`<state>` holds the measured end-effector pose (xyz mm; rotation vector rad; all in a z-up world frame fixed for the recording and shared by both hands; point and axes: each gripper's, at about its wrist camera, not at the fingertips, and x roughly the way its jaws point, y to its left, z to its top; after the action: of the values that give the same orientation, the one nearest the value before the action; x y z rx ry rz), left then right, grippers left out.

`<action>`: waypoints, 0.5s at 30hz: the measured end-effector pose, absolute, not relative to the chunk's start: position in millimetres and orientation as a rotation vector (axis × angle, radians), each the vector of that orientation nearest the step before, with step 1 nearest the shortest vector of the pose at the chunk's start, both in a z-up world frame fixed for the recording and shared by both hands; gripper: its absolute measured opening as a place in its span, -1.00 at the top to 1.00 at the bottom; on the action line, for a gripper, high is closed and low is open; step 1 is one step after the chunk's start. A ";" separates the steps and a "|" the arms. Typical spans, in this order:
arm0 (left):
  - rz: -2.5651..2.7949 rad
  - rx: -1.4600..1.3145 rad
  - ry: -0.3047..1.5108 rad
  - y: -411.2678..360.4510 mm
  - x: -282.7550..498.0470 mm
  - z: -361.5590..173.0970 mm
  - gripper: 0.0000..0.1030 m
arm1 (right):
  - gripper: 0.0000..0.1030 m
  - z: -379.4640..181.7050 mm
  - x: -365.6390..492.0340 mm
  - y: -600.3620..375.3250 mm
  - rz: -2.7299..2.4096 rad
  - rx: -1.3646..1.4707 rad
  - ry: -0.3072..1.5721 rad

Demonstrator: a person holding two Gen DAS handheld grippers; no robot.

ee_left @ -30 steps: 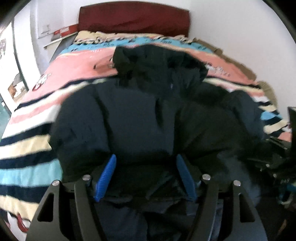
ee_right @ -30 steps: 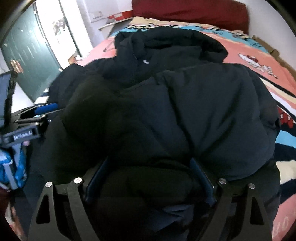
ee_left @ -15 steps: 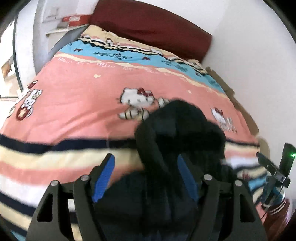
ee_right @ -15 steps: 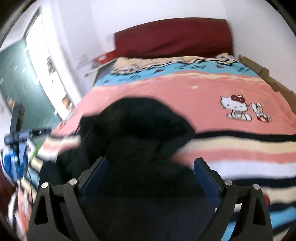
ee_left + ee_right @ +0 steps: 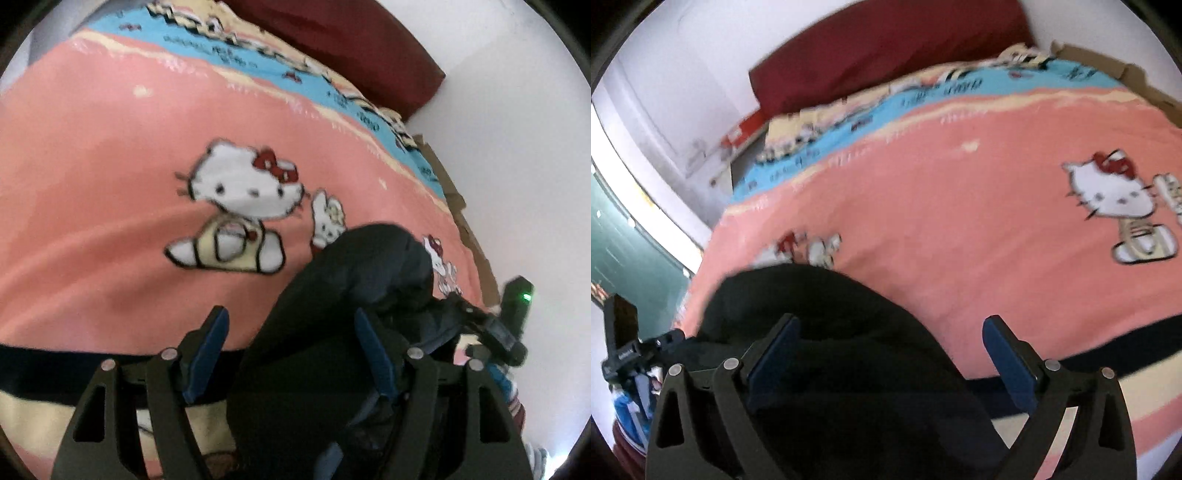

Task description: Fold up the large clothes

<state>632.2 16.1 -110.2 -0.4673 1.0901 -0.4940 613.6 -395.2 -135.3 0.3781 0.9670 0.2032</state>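
On the bed (image 5: 92,184), your left gripper (image 5: 291,354) and right gripper (image 5: 892,354) both show spread fingers around the dark jacket (image 5: 820,325), not clamping it.

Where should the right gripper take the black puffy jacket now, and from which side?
Probably the thick rounded fold of the black puffy jacket, coming straight forward and low over the pink cartoon bedspread. That fold bulges up off the bedspread and already lies between the open fingers of the right gripper, nearer its left one.
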 end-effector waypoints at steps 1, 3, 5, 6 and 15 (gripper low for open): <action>-0.529 -0.491 1.105 14.4 632.2 -116.0 -0.34 | -0.90 -141.8 616.0 -392.7 0.226 0.379 0.980; -0.586 -0.497 1.117 7.7 630.0 -123.0 -0.35 | -0.90 -150.2 618.0 -388.8 0.259 0.373 1.000; -0.592 -0.468 1.112 -0.1 626.9 -123.0 -0.34 | -0.90 -154.3 618.3 -383.7 0.254 0.329 1.028; -0.590 -0.455 1.105 -3.9 624.8 -121.7 -0.33 | -0.80 -154.1 617.0 -379.1 0.276 0.301 1.035; -0.562 -0.156 1.023 -28.5 575.8 -76.0 0.51 | 0.57 -102.4 572.3 -337.8 0.336 0.032 0.965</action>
<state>575.8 -28.5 -76.0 -0.1561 1.0231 -0.5623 572.3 -337.8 -102.4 0.0319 0.9646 0.3364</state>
